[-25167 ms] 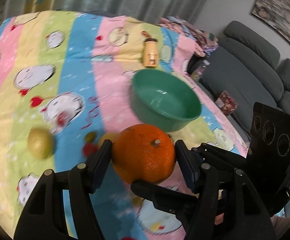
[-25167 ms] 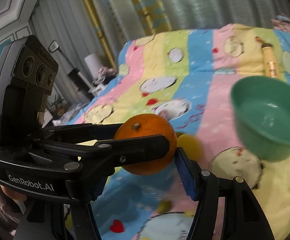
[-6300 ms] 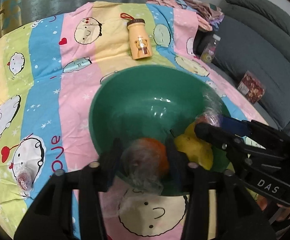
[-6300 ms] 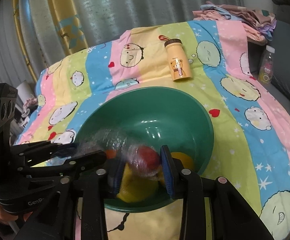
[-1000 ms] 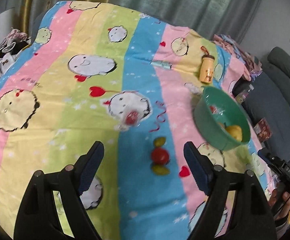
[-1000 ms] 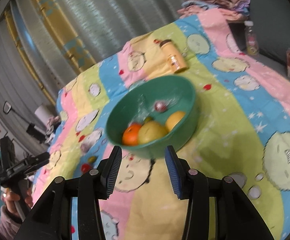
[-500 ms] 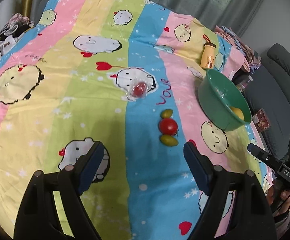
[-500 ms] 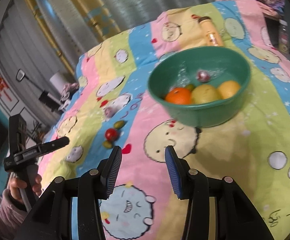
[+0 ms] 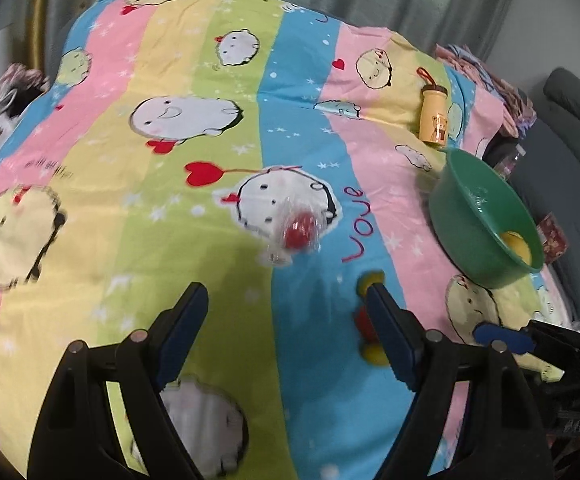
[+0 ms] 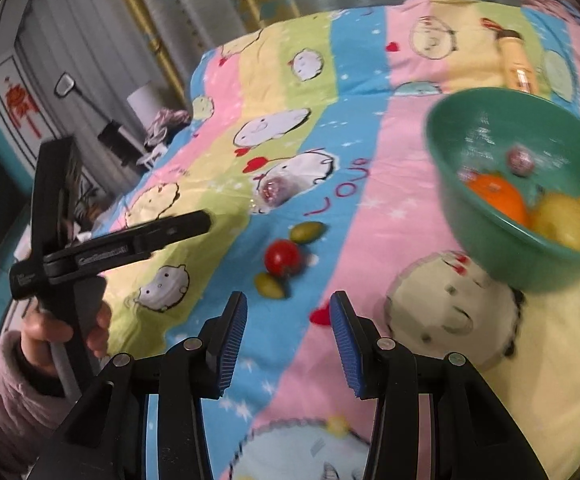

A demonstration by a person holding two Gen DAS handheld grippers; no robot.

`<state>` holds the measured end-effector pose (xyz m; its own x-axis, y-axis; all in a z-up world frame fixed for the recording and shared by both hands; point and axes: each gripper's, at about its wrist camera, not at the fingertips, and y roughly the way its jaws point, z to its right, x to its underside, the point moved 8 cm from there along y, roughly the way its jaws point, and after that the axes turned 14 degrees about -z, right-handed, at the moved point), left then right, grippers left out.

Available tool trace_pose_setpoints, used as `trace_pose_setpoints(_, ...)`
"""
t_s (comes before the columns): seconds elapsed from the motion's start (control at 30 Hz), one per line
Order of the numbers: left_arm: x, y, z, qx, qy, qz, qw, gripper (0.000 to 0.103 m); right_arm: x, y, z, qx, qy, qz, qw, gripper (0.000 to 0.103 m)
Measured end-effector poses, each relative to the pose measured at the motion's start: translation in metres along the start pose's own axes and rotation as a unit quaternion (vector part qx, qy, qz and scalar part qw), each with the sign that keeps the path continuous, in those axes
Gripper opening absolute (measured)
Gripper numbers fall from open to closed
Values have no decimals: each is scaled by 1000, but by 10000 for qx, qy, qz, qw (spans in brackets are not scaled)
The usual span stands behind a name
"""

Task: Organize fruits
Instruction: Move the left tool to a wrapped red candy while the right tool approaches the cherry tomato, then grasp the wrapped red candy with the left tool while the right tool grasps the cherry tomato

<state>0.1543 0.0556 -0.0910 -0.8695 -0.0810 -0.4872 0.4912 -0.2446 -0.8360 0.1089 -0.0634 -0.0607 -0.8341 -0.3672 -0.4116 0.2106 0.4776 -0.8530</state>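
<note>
The left tool [image 9: 285, 320] is held wide open and empty above the striped cartoon-print bedspread [image 9: 193, 92], and the right tool [image 10: 287, 332] is likewise open with nothing between its blue pads. Just beyond the right tool, a small red tomato [image 10: 282, 258] lies between two green olive-shaped fruits [image 10: 307, 232], well short of the green plastic bowl [image 10: 486, 220]. A red fruit wrapped in clear plastic [image 9: 300, 232] lies farther from the bowl, ahead of the left tool. The wrapped fruit is best approached squarely and closed on at the fruit itself, since the loose film would probably slip. The tomato should be pinched gently, clear of its neighbours.
</note>
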Motion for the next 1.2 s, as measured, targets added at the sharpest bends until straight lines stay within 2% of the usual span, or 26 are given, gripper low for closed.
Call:
trace_pose_setpoints(0.27,-29,33,7,-19,296,-107,9995,79,-28,38,-2,123,-114,-255,9995,45)
trace_pose_setpoints(0.4,-36,51,5,-98,378,-202,9990,68,-35,53,-1,169,-104,-373,9991,45)
trace_pose_setpoints(0.47,-38,57,5,-69,382,-261,9989,56,-37,58,1,152,-74,-431,9989,45)
trace_pose_setpoints(0.53,-39,62,4,-79,368,-263,9989,52,-37,63,2,147,-55,-464,9988,45)
trace_pose_setpoints(0.57,-39,64,4,-49,359,-294,9989,46,-38,65,2,144,-53,-477,9987,45)
trace_pose_setpoints(0.63,-39,67,3,-46,382,-297,9988,38,-38,67,2,107,-67,-475,9988,40)
trace_pose_setpoints(0.7,-39,66,2,20,364,-270,9990,33,-38,68,1,81,-103,-456,9989,33)
trace_pose_setpoints(0.73,-40,67,2,56,347,-263,9990,31,-38,68,0,96,-115,-447,9989,33)
trace_pose_setpoints(0.93,-38,59,2,137,245,-223,9994,30,-37,64,0,63,-68,-366,9993,33)
trace_pose_setpoints(1.2,-30,14,9,451,95,98,9989,30,-32,26,-1,-118,56,51,9999,33)
